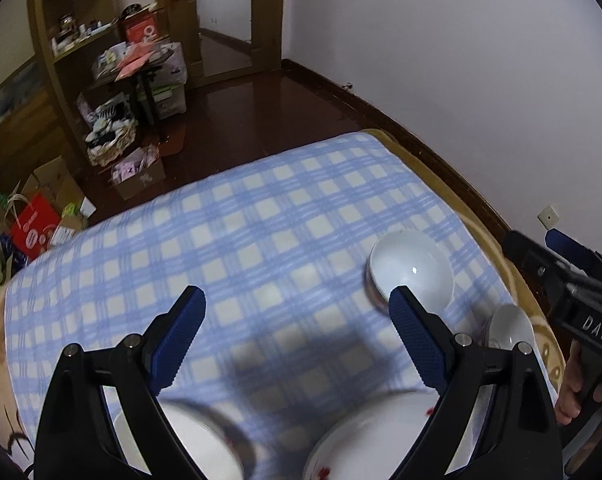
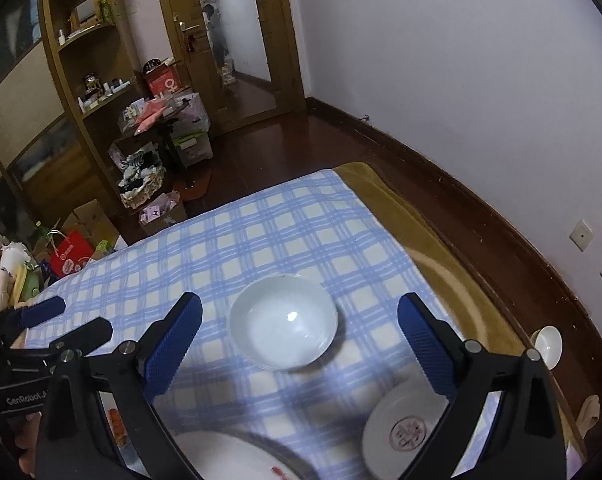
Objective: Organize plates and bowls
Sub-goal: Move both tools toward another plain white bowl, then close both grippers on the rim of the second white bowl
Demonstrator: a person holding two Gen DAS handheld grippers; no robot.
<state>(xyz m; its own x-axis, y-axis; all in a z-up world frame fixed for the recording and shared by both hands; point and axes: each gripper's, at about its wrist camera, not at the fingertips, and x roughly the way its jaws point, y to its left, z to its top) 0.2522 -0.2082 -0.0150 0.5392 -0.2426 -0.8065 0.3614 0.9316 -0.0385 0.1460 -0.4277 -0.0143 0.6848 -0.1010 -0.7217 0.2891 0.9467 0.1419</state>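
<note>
My left tongs (image 1: 297, 300) stand apart over the checked cloth (image 1: 241, 216) with nothing between the fingers. My right tongs (image 2: 300, 308) are apart too, and the glass bowl (image 2: 284, 322) sits on the cloth between and just beyond their tips, touched by neither.

On the far left, past the cloth's edge, the floor is crowded: a red bag (image 2: 71, 254) with white print too small to read, cardboard boxes (image 2: 95, 220), and a wooden shelf unit (image 2: 81, 52) full of small bottles. A red box (image 2: 163, 82) on the pile beside the shelves carries a white round mark. Behind it a door (image 2: 193, 40) stands open.

On the cloth near me, from the left wrist, a white bowl (image 1: 189, 444) lies at bottom left, blurred, and a plate (image 1: 365, 440) with small red marks sits to its right, partly behind my right finger. From the right wrist, a small plate (image 2: 405, 428) at near right shows a round red seal with characters I cannot read. A small white dish (image 2: 549, 346) lies at the far right edge, off the cloth.

The right tool's body reads "DAS" from the left wrist; the left one reads "GenRobot.A", cut off.
</note>
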